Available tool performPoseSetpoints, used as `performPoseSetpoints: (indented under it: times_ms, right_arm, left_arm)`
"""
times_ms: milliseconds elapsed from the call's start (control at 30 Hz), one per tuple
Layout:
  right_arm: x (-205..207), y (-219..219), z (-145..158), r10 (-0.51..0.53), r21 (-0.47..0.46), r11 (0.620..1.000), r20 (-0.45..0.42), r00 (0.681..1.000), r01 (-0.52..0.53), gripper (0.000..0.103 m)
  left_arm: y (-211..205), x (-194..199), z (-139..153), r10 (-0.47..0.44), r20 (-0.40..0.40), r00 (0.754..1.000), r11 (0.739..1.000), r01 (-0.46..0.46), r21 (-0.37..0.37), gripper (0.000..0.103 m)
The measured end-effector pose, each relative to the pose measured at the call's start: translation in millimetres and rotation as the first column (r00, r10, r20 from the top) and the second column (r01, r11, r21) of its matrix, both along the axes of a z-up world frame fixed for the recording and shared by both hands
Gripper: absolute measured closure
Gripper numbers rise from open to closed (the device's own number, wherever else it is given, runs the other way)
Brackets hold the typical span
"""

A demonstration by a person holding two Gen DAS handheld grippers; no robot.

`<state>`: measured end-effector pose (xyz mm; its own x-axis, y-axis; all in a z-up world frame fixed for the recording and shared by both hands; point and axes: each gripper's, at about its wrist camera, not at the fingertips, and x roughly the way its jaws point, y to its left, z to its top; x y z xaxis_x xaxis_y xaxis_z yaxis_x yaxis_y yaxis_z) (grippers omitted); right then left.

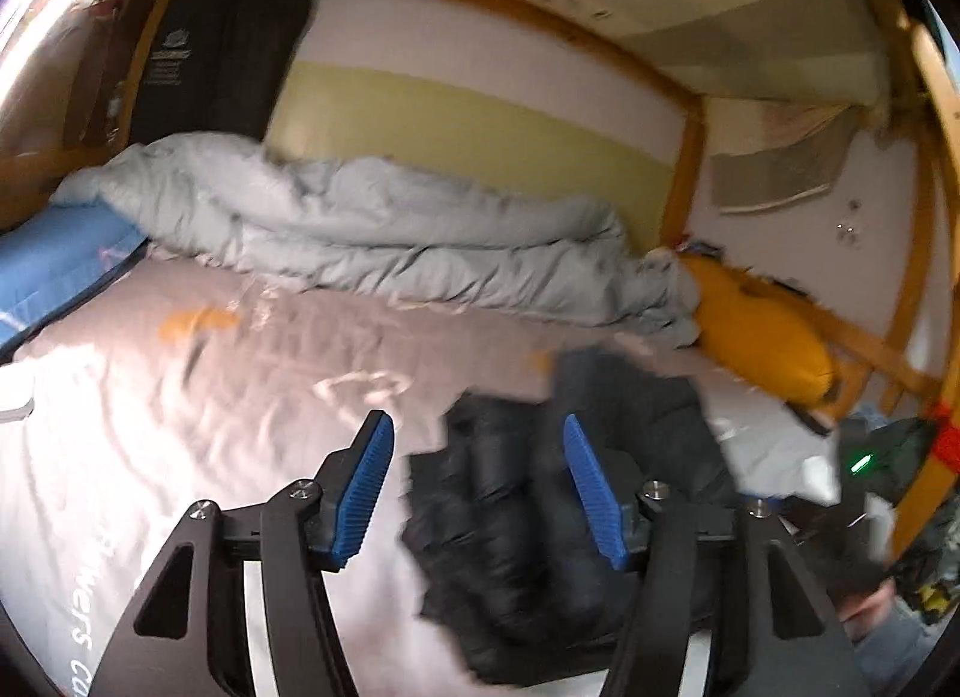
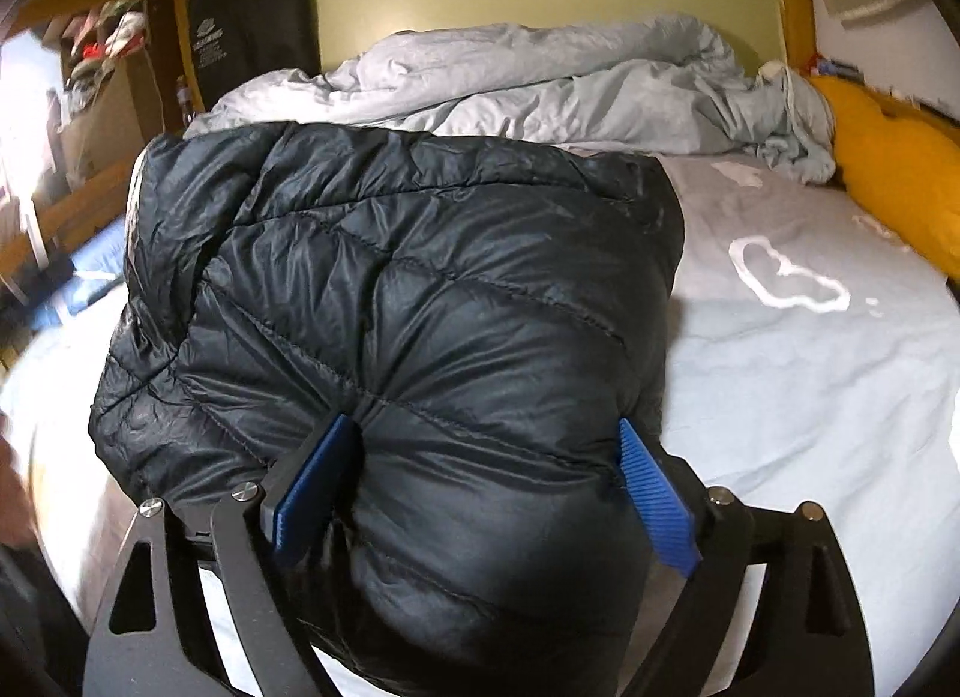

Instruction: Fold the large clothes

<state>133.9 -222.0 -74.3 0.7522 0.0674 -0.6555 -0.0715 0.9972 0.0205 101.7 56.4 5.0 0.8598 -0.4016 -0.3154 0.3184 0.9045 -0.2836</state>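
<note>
Black puffer jacket (image 2: 384,301) bulges between the right claw (image 2: 486,481) pads.

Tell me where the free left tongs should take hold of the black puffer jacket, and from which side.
Grip the puffer jacket at its loose thin edge on the left, coming in low from that side. The middle is a thick folded bulge, already straddled by the right tongs; the left tongs stand open, holding nothing.

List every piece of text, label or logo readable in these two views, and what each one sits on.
"...wers" then "ca...": white letters on the bed sheet, cut off at the left wrist view's edge, so only partly readable.
White logo and lines of print on the black panel by the headboard: too small and blurred to read.
Black puffer jacket: no text visible.
</note>
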Motion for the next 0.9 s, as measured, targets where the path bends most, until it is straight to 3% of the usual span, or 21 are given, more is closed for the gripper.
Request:
performPoseSetpoints:
  times_ms: [100,233,333,400,467,633,800,900]
  right_arm:
    - [-1,9,1,0.013,-0.052,0.999,0.012,1.0,-0.012,0.013]
    - [-8,18,1,0.032,-0.112,0.993,0.033,0.999,-0.028,0.012]
    - [-10,18,3,0.029,-0.108,0.994,0.056,0.998,-0.023,0.012]
    - [-12,15,6,0.037,-0.089,0.996,0.067,0.997,-0.031,0.012]
    - [-13,8,10,0.028,-0.059,0.998,0.083,0.996,-0.023,0.012]
    - [-14,-29,21,-0.101,0.041,0.994,0.12,0.988,0.097,0.011]
    - [-10,-73,16,-0.199,0.212,0.96,0.049,0.979,0.185,0.01]
    - [-1,-83,10,-0.181,0.265,0.948,-0.002,0.983,0.175,0.01]
  left_arm:
    - [-23,10,4,-0.053,-0.049,0.997,0.998,0.054,0.021,0.023]
    - [-64,34,-18,0.025,-0.11,0.994,0.985,-0.006,0.175,0.019]
    - [-69,57,-45,0.103,-0.248,0.963,0.98,-0.055,0.192,0.019]
    - [-61,65,-64,0.092,-0.327,0.941,0.993,-0.061,0.104,0.018]
    - [-52,68,-72,0.113,-0.327,0.938,0.993,-0.093,0.078,0.014]
    - [-47,71,-88,0.161,-0.318,0.934,0.985,-0.13,0.118,0.012]
    - [-52,65,-96,0.2,-0.281,0.939,0.967,-0.142,0.211,0.012]
    - [-56,59,-102,0.208,-0.276,0.938,0.954,-0.133,0.267,0.011]
